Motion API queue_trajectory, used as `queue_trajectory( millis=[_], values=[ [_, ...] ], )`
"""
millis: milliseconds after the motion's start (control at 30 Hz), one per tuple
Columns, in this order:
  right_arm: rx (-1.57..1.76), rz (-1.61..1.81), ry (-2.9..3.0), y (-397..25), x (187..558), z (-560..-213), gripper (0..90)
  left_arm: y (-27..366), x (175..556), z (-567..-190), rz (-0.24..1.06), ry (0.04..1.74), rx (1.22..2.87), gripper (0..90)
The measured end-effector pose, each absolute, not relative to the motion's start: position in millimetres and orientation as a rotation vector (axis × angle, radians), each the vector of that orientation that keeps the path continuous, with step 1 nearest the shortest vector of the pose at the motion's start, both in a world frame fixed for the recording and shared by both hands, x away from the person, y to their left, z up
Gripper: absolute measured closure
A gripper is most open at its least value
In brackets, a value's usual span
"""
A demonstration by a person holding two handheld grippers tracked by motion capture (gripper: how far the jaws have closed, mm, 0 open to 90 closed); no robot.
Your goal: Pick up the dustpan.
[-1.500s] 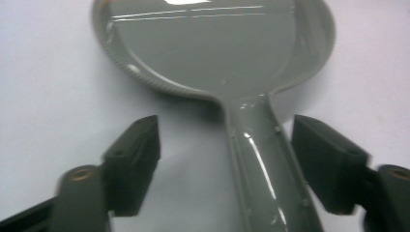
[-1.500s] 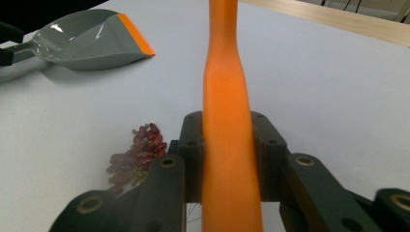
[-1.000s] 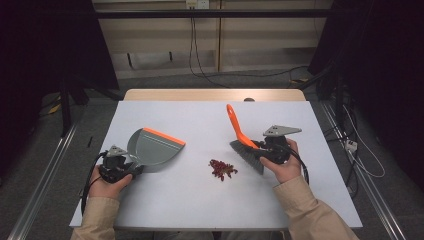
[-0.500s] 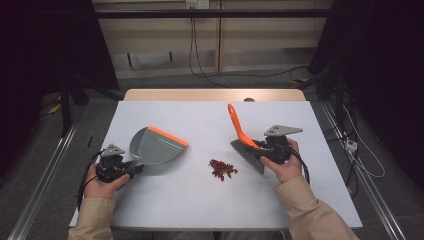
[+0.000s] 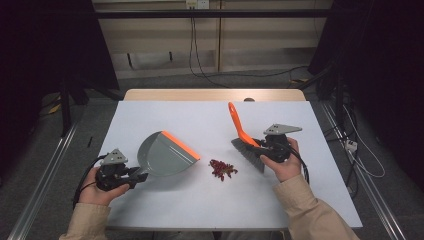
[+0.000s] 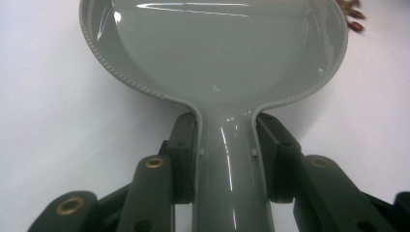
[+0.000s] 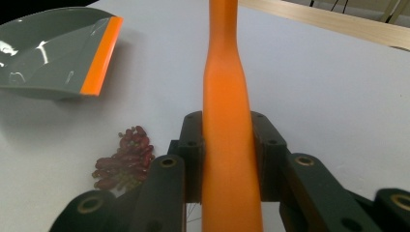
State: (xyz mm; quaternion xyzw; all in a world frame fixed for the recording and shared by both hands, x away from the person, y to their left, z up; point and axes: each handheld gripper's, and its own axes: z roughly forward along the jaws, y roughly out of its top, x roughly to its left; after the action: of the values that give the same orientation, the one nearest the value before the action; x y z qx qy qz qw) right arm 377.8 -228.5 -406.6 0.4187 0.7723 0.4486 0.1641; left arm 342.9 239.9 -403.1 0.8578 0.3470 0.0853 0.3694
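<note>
A grey dustpan (image 5: 162,152) with an orange front lip (image 5: 181,145) lies on the white table (image 5: 200,200), left of centre. My left gripper (image 5: 131,177) is shut on its grey handle (image 6: 231,179); the pan's bowl (image 6: 212,43) spreads ahead of the jaws. A small pile of dark red bits (image 5: 222,169) lies at the table's middle, right of the lip. My right gripper (image 5: 262,148) is shut on the orange handle (image 7: 227,121) of a brush (image 5: 246,147), whose grey bristles (image 5: 248,155) stand just right of the pile (image 7: 123,162). The dustpan (image 7: 53,53) lies beyond it.
A wooden table edge (image 5: 215,94) runs behind the white top. Cables (image 5: 200,45) hang and trail on the floor at the back. Metal rails (image 5: 40,190) flank the table on both sides.
My left gripper has drawn back toward the near left with the dustpan, which now points its lip more to the right. The right gripper and brush have barely moved.
</note>
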Motion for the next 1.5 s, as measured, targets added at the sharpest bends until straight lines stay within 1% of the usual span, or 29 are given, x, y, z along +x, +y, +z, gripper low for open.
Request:
queue_trajectory(
  millis=[33, 300, 600, 900, 1500],
  values=[
    [1.195, 1.276, 2.199, -229, 378, -406, 71.1, 238, 342, -402, 0.230, 0.881, 2.205, 63.0],
    [1.201, 1.256, 2.202, -229, 382, -408, 71.1, 231, 336, -404, 0.180, 0.780, 2.249, 63.0],
    [1.214, 1.247, 2.206, -227, 384, -410, 71.1, 229, 333, -408, 0.143, 0.748, 2.275, 63.0],
    [1.219, 1.234, 2.214, -223, 388, -412, 71.1, 222, 329, -411, 0.094, 0.680, 2.313, 62.9],
    [1.194, 1.189, 2.248, -205, 390, -417, 71.1, 206, 325, -416, 0.044, 0.583, 2.347, 62.8]
  ],
)
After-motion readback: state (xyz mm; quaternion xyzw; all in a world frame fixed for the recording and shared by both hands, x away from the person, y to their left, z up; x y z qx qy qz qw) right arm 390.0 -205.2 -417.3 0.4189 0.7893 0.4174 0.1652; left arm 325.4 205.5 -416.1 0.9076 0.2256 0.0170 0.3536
